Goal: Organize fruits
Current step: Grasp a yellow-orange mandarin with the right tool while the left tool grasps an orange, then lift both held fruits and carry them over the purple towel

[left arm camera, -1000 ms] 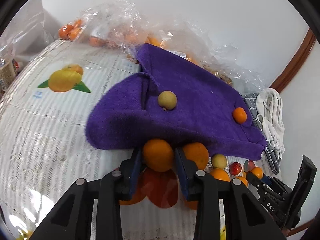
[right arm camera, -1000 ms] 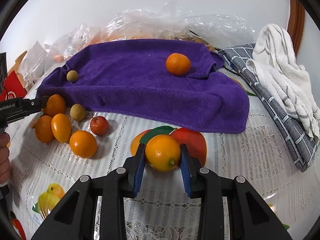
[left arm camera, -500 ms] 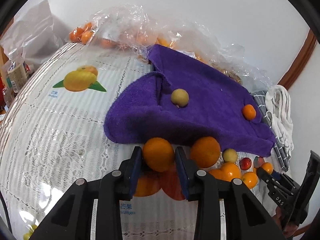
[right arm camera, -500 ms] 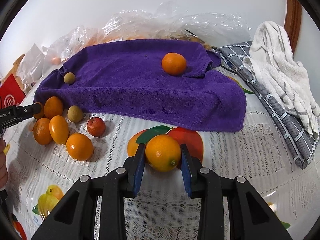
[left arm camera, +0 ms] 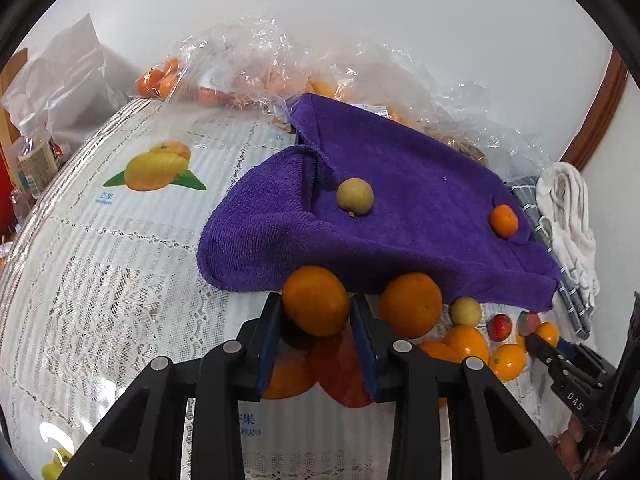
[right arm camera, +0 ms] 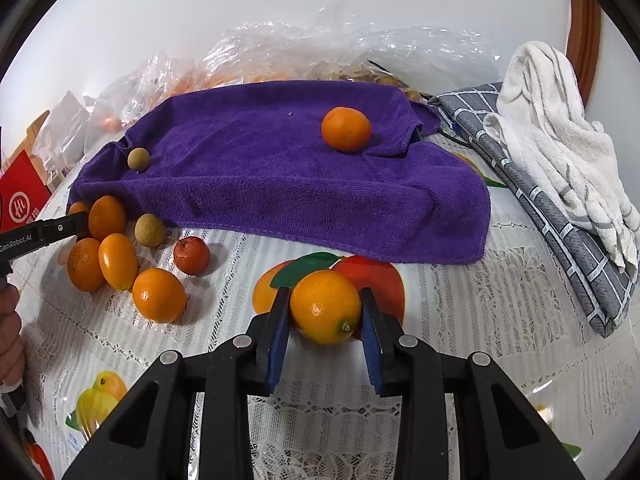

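My left gripper [left arm camera: 317,312] is shut on an orange [left arm camera: 316,301], held above the table by the near edge of the purple towel [left arm camera: 400,200]. My right gripper [right arm camera: 325,312] is shut on another orange [right arm camera: 326,312] above the printed tablecloth. On the towel lie a small tan fruit [left arm camera: 355,196] and a small orange [left arm camera: 504,221]; they also show in the right wrist view as the tan fruit [right arm camera: 138,158] and the orange [right arm camera: 345,129]. A cluster of loose fruits [right arm camera: 120,256] lies left of the towel's front edge.
Clear plastic bags with oranges [left arm camera: 248,64] lie behind the towel. A grey checked cloth [right arm camera: 540,200] and a white towel [right arm camera: 560,120] lie at the right. A red box [right arm camera: 20,200] stands at the far left. The tablecloth [right arm camera: 460,320] has printed fruit pictures.
The left gripper has drawn back and up from the towel with its orange, so more table shows. The right gripper has shifted slightly with its orange held.
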`<state>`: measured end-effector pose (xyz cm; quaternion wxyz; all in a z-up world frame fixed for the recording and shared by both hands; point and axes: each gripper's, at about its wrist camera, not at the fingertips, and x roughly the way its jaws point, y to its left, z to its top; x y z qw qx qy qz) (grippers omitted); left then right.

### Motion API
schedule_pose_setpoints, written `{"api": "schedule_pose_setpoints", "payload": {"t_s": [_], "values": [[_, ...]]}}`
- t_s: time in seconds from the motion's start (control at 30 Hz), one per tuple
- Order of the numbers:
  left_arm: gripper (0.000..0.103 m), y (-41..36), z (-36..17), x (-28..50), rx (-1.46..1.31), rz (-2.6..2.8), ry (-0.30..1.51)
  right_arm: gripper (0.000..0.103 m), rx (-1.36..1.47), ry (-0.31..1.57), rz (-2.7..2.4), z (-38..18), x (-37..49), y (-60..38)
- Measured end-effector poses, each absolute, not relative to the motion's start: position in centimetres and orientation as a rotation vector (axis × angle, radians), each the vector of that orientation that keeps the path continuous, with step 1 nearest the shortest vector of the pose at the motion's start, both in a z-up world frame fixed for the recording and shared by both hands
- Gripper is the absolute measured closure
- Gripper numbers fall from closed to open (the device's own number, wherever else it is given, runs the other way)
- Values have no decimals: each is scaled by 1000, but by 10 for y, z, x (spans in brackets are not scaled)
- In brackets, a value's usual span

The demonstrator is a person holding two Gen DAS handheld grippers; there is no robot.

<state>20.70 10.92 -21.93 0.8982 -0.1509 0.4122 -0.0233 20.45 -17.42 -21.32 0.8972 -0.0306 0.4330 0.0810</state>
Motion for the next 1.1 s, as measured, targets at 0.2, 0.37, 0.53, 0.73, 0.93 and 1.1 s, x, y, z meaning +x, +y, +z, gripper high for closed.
{"api": "schedule_pose_setpoints", "payload": {"t_s": [0.2, 0.37, 0.53, 0.73, 0.93, 1.1], "values": [[70, 109, -211, 201, -310, -50, 799, 70, -34, 872, 195, -209, 199, -181], [70, 109, -202, 196, -327, -65, 748, 70, -18, 853, 212, -205, 196, -184], [70, 110, -194, 189, -337, -85, 698, 70, 7, 864, 211, -204, 196, -189], [70, 107, -188, 184, -318, -90, 678, 70, 28, 849, 199, -195, 190, -196], [70, 103, -177, 181, -297, -54, 672, 70, 14, 815, 177, -169, 191, -207], [70, 95, -157, 192, -272, -54, 672, 70, 34, 782, 174, -148, 212, -213]]}}
